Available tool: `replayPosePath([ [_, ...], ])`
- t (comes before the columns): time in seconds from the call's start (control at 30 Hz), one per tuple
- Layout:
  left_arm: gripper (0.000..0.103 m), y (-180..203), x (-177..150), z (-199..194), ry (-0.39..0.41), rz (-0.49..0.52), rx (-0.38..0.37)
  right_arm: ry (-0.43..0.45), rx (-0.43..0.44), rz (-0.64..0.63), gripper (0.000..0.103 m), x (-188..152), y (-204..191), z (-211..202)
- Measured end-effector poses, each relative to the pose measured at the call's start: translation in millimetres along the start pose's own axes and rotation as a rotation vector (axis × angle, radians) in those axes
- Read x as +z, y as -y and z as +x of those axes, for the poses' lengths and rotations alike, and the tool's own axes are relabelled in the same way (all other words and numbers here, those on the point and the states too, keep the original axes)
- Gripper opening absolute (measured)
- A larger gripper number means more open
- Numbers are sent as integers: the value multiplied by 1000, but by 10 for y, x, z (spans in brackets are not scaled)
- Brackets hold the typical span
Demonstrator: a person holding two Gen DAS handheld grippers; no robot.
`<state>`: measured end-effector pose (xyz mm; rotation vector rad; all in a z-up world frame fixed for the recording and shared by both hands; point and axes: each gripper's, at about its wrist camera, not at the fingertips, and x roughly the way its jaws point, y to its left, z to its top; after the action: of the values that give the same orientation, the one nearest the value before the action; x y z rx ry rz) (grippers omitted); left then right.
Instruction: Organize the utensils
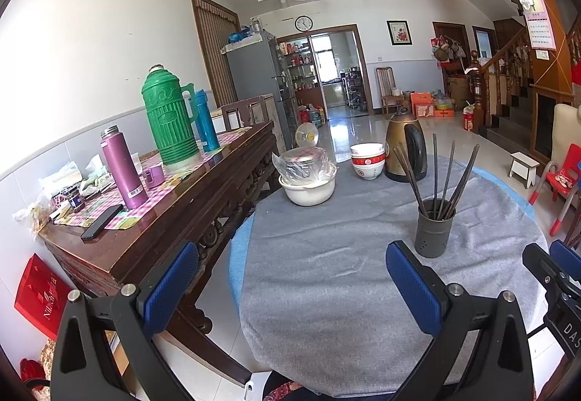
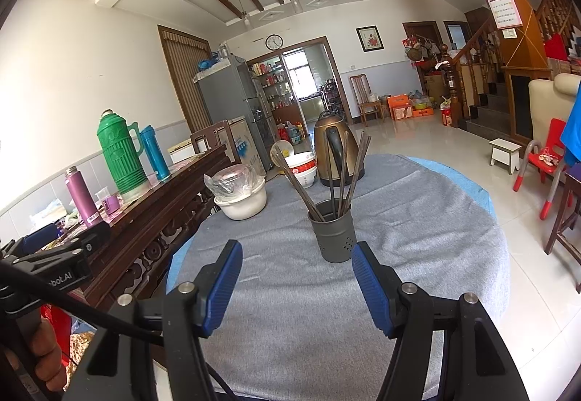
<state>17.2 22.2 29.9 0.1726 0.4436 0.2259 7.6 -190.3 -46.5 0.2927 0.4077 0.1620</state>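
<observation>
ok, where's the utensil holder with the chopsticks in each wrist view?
Left wrist: utensil holder right of centre, just beyond the right fingertip.
Right wrist: utensil holder near centre, ahead of the open jaws.
Shared landmark: brass kettle behind it on the grey cloth.

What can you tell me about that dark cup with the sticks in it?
The dark grey holder is a round, metal-looking cup with small holes punched low in its side. It stands upright on the grey cloth covering the round table. Several long dark chopsticks lean out of its open top, fanning apart. Neither gripper touches it.
</observation>
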Motion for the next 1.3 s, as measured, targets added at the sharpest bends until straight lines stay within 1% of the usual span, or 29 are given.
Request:
replayPosePath([
  [1.3,103,-20,-33,15,-5,-3,-1,-8,6,-8,67,-31,11,-15],
])
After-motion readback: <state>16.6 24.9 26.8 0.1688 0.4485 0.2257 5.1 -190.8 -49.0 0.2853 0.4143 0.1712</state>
